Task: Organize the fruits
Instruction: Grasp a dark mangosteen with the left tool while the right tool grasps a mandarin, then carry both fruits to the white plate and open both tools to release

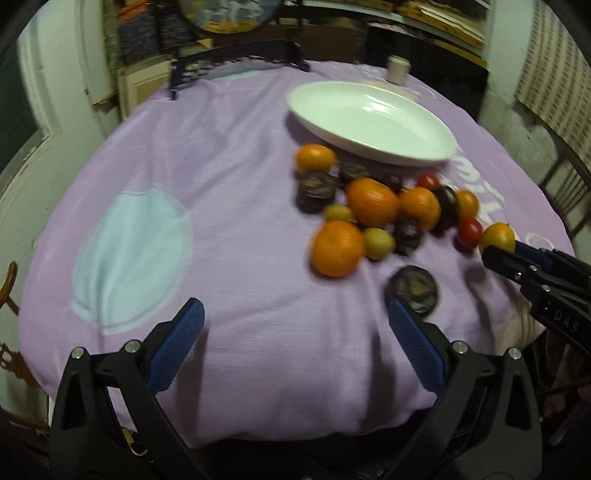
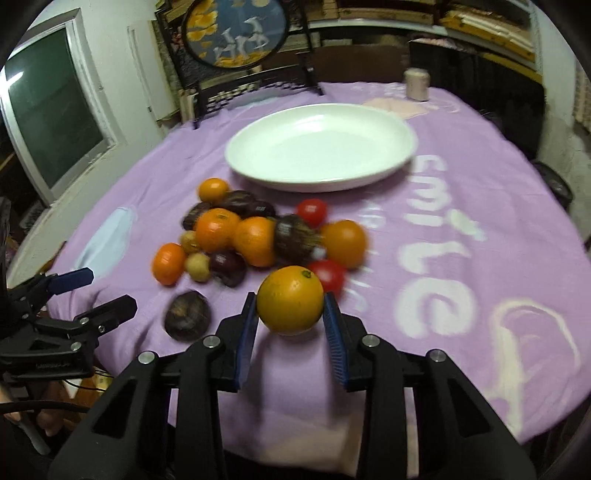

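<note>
A pile of fruit point(image 1: 384, 206) lies on the purple tablecloth: oranges, red tomatoes, small yellow fruits and dark purple fruits; it also shows in the right wrist view point(image 2: 255, 236). A white oval plate point(image 1: 369, 120) stands behind the pile, empty, also in the right wrist view point(image 2: 321, 146). My right gripper point(image 2: 291, 315) is shut on an orange point(image 2: 290, 300), held just above the cloth; that orange also shows in the left wrist view point(image 1: 498, 237). My left gripper point(image 1: 295, 325) is open and empty over bare cloth, left of a lone dark fruit point(image 1: 415, 288).
A small pale jar point(image 2: 416, 85) stands at the table's far edge. A black chair back point(image 2: 255, 83) and a round picture point(image 2: 236, 31) are behind the table. A window point(image 2: 51, 122) is at the left. The cloth has a pale blue patch point(image 1: 136, 254).
</note>
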{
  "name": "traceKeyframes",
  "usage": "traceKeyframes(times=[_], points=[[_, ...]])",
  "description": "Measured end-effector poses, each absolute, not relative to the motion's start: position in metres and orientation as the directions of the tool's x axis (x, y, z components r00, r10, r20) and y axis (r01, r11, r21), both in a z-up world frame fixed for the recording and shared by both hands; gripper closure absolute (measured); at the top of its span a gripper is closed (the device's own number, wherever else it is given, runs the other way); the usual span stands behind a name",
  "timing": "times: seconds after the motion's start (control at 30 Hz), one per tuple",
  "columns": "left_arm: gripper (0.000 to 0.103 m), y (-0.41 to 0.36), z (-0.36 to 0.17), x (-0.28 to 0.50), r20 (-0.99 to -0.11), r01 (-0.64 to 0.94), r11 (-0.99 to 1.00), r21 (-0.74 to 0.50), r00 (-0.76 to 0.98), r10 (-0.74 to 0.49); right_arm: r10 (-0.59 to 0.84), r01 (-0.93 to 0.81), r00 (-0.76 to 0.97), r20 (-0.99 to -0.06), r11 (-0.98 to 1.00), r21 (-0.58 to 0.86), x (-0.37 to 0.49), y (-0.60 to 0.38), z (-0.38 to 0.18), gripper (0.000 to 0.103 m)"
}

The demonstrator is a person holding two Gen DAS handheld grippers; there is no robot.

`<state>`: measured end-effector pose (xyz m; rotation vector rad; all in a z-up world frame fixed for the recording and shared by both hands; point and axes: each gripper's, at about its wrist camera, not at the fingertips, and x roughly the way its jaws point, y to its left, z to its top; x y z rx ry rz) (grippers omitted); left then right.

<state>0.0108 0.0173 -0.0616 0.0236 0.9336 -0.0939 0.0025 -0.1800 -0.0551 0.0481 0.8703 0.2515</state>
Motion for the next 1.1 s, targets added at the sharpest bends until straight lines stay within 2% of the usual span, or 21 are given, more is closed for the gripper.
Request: traceKeyframes(times=[0.1, 0.23, 0.3, 0.33, 0.37, 0.4, 0.43, 0.47, 0.9, 1.1], points=[[0.002, -0.009, -0.068, 0.013, -0.82, 0.17, 0.985, -0.037, 0.558, -0.127, 0.237, -0.183, 0.61, -0.756, 0.971, 0.157, -0.001, -0.195, -0.059, 0.067], [0.002, -0.038, -0.078, 0.022, -0.835, 0.212, 0.977, -0.008, 0.536, -0.123, 0.251, -0.174, 0.611, -0.751, 0.968, 0.182, -0.003, -0.208, -0.064, 0.067], [0.009, -0.047, -0.083, 0.029, -0.844, 0.211, 0.978, -0.008, 0.523, -0.12, 0.252, -0.168, 0.611, -0.751, 0.968, 0.188, -0.004, -0.214, -0.066, 0.067], [0.015, -0.048, -0.083, 0.031, -0.842, 0.206, 0.978, -0.014, 0.526, -0.123, 0.254, -0.168, 0.61, -0.751, 0.967, 0.191, -0.004, -0.216, -0.067, 0.067], [0.033, -0.05, -0.083, 0.032, -0.839, 0.207, 0.978, -0.022, 0.528, -0.13, 0.256, -0.166, 0.609, -0.751, 0.967, 0.195, -0.004, -0.218, -0.068, 0.067], [0.04, -0.053, -0.082, 0.032, -0.839, 0.212, 0.977, -0.023, 0.528, -0.135, 0.257, -0.166, 0.608, -0.751, 0.966, 0.196, -0.004, -0.219, -0.068, 0.067], [0.059, -0.056, -0.081, 0.032, -0.836, 0.21, 0.978, -0.002, 0.537, -0.117, 0.258, -0.165, 0.607, -0.751, 0.966, 0.199, -0.003, -0.22, -0.069, 0.067], [0.063, -0.057, -0.08, 0.032, -0.836, 0.207, 0.978, 0.007, 0.539, -0.108, 0.262, -0.164, 0.606, -0.751, 0.965, 0.205, -0.003, -0.221, -0.069, 0.067], [0.063, -0.033, -0.049, 0.032, -0.818, 0.202, 0.976, -0.08, 0.547, -0.18, 0.303, -0.176, 0.6, -0.74, 0.953, 0.248, 0.011, -0.225, -0.067, 0.067], [0.063, -0.028, -0.015, 0.072, -0.79, 0.219, 0.973, -0.066, 0.584, -0.186, 0.349, -0.229, 0.582, -0.735, 0.937, 0.263, 0.041, -0.224, -0.049, 0.067]])
